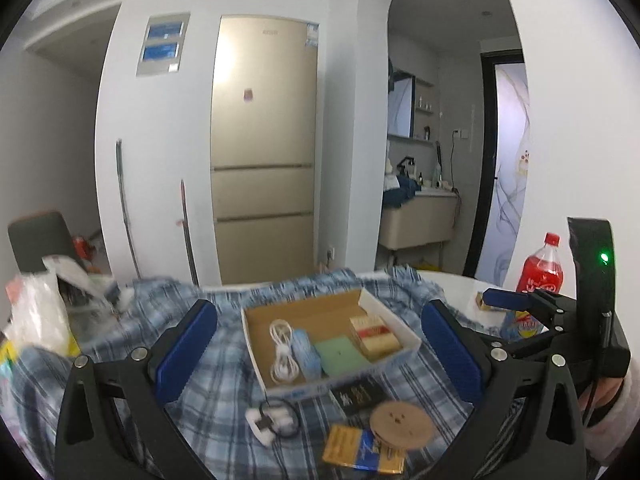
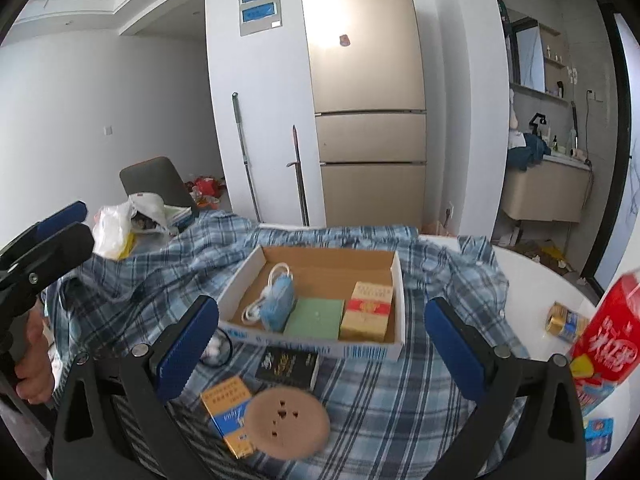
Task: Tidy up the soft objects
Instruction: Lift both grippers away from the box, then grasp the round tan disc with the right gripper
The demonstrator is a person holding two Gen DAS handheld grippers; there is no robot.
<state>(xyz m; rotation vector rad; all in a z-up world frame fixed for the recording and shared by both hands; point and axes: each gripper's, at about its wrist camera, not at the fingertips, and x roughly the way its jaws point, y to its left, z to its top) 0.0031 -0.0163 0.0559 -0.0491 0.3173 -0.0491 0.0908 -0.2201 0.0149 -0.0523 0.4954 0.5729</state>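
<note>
Gold-coloured and tall, a refrigerator [image 2: 366, 92] fills the upper middle of the right wrist view, against a white wall. Below it, a white bench [image 2: 532, 276] shows bare at the right of the frame. A blue plaid cloth [image 2: 360, 396] covers most of it, rumpled toward the back and the left.

On the cloth, in the middle of the frame, sits an open cardboard box [image 2: 320, 264] with white outer walls. Inside it, from left to right, lie a coiled white cable [image 2: 256, 308], a light blue soft bundle [image 2: 280, 300] partly over the cable, a flat green pad [image 2: 316, 318] and a yellow and red packet [image 2: 366, 312].

Just in front of the box, on the cloth, lie a black packet [image 2: 288, 366], a round tan disc [image 2: 286, 422] and a yellow and blue packet [image 2: 228, 414] partly under the disc. A white plastic bag [image 2: 120, 228] sits at the left edge of the cloth, and a red bottle [image 1: 540, 268] stands at the right in the left wrist view.

The right gripper [image 2: 320, 344] hangs over the front of the cloth with its blue-padded fingers [image 2: 188, 344] spread wide and nothing between them. The left gripper [image 1: 320, 352] is likewise released, its fingers [image 1: 188, 352] wide apart on either side of the box as seen in its own view, touching nothing.
</note>
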